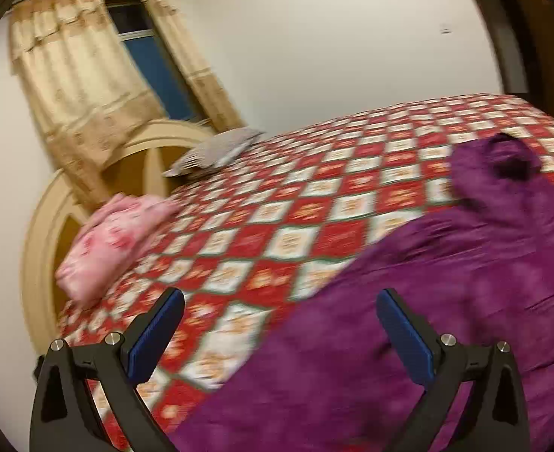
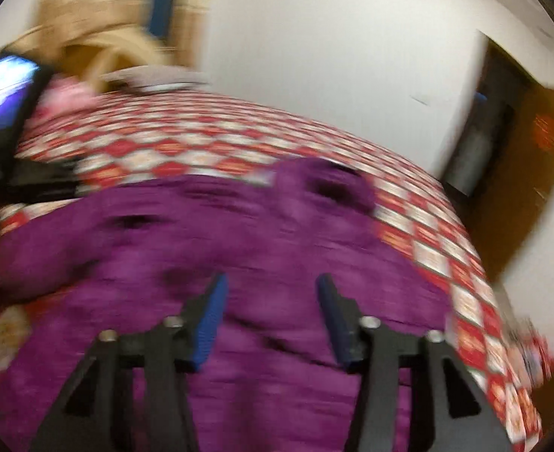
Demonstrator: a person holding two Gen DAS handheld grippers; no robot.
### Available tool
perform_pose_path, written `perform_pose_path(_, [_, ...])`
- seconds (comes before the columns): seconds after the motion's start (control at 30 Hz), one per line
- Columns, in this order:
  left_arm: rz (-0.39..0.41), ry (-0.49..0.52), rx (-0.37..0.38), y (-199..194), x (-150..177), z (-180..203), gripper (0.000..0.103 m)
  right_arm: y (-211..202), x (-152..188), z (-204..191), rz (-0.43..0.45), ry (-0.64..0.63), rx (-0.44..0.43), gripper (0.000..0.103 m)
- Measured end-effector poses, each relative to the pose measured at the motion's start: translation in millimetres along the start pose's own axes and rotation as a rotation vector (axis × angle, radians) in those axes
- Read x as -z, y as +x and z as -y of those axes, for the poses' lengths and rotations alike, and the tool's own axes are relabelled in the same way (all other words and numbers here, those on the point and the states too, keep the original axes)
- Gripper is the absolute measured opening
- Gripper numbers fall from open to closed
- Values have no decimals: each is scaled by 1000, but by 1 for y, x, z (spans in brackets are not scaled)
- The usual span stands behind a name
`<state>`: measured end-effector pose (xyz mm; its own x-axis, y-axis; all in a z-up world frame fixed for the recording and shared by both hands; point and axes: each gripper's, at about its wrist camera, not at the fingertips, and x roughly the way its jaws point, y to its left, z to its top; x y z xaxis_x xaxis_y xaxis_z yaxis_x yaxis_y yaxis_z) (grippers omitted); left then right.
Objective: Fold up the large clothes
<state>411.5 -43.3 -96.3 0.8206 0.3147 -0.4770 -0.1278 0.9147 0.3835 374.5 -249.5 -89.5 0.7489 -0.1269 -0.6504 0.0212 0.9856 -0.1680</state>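
A large purple garment [image 1: 446, 282] lies spread on a bed with a red and white checked cover [image 1: 277, 203]. My left gripper [image 1: 280, 301] is open and empty, hovering over the garment's left edge. In the right wrist view the purple garment [image 2: 239, 233] fills the middle, blurred, with its neck opening [image 2: 329, 188] at the far end. My right gripper [image 2: 271, 286] is open and empty above the garment. The left gripper's body [image 2: 9, 113] shows at the left edge of the right wrist view.
A folded pink cloth [image 1: 115, 241] and a grey pillow [image 1: 216, 150] lie at the head of the bed by a cream headboard [image 1: 51, 226]. Curtains [image 1: 77, 75] cover a window behind. A brown door [image 2: 521, 173] stands at the right.
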Motion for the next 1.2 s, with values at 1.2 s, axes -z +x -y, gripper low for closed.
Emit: perform_pose_path(1.2, [-51, 105, -31, 60, 0, 103, 102, 98, 13, 127, -57, 282, 152, 31])
